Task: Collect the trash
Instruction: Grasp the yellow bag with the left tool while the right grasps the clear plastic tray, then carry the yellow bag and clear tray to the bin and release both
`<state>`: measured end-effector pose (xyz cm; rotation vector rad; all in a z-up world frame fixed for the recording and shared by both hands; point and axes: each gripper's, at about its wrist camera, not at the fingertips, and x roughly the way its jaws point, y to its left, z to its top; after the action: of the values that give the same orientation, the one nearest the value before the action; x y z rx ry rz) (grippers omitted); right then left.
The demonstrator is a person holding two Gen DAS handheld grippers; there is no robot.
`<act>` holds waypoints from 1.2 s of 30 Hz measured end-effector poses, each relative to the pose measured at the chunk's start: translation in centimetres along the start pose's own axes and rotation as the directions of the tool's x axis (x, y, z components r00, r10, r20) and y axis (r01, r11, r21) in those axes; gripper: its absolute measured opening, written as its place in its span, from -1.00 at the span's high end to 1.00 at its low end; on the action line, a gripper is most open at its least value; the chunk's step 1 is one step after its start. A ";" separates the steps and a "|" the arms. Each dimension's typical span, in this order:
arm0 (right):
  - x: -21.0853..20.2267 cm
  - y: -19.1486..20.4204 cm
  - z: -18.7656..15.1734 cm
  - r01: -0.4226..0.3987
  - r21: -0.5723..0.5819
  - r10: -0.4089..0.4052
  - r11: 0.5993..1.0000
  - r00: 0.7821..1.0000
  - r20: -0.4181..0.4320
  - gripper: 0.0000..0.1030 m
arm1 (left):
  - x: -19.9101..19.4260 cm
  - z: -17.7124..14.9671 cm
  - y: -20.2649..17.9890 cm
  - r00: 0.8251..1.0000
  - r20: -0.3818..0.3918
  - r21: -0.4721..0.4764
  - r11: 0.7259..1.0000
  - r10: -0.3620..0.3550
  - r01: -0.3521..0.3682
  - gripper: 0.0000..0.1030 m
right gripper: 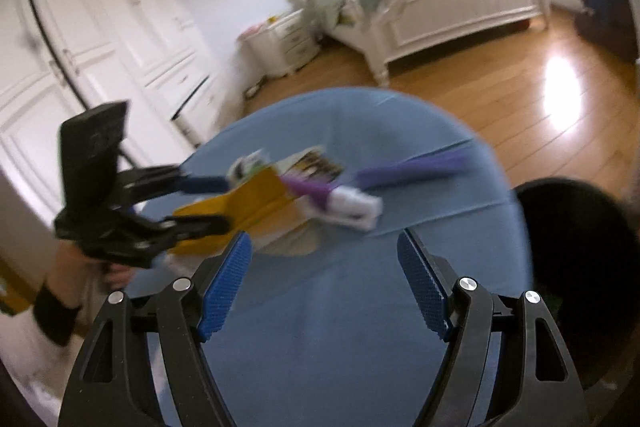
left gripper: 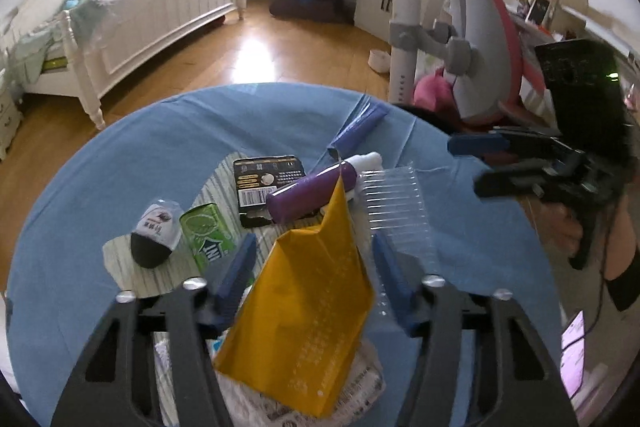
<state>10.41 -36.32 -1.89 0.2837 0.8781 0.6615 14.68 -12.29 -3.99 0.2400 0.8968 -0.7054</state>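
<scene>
Trash lies on a round table with a blue cloth (left gripper: 120, 163). A yellow pouch (left gripper: 308, 303) stands between the wide-open fingers of my left gripper (left gripper: 316, 259), which do not touch it. Beyond it lie a purple tube (left gripper: 312, 193), a clear ribbed plastic tray (left gripper: 396, 211), a black packet (left gripper: 268, 183), a green can (left gripper: 206, 237) and a small white-and-black wrapper (left gripper: 156, 237). My right gripper (right gripper: 324, 279) is open and empty above the blue cloth (right gripper: 332, 327). It shows at the right of the left wrist view (left gripper: 472, 163). The right wrist view is blurred; the pouch (right gripper: 244, 203) and tube (right gripper: 320, 191) show there.
A purple bag roll (left gripper: 360, 131) lies at the table's far side. A white bed (left gripper: 160, 15) stands to the left, a grey-and-pink chair (left gripper: 480, 39) and a desk to the right. A dark bin-like shape (right gripper: 576, 267) sits off the table's right edge. The floor is wood.
</scene>
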 end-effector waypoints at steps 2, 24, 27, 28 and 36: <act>0.6 0.8 -0.4 -0.048 0.019 0.049 0.999 0.999 -0.022 -0.46 | 0.6 0.1 0.0 1.000 -0.002 0.003 1.000 -0.006 0.006 0.08; -0.2 6.0 0.0 -0.036 -0.106 0.040 0.994 0.999 0.035 0.92 | -2.3 -0.7 -0.1 0.986 0.151 -0.088 0.995 0.064 -0.051 0.31; -2.4 6.2 0.0 0.052 -0.140 -0.035 0.989 0.992 0.121 0.92 | -3.4 -0.1 -0.4 0.978 0.196 -0.112 0.993 0.068 -0.046 0.32; -3.4 6.1 0.0 0.084 -0.144 -0.061 0.986 0.985 0.163 0.92 | -3.8 0.3 -0.5 0.975 0.215 -0.129 0.991 0.063 -0.036 0.32; -8.6 2.6 0.0 0.429 -0.133 -0.340 0.893 0.840 0.423 0.92 | -3.9 3.9 -3.6 0.948 0.319 -0.182 0.982 0.013 0.048 0.31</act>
<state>5.39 -39.83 4.67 0.0241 0.4470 0.2996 13.17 -15.02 1.76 -0.0515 0.6494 -0.6483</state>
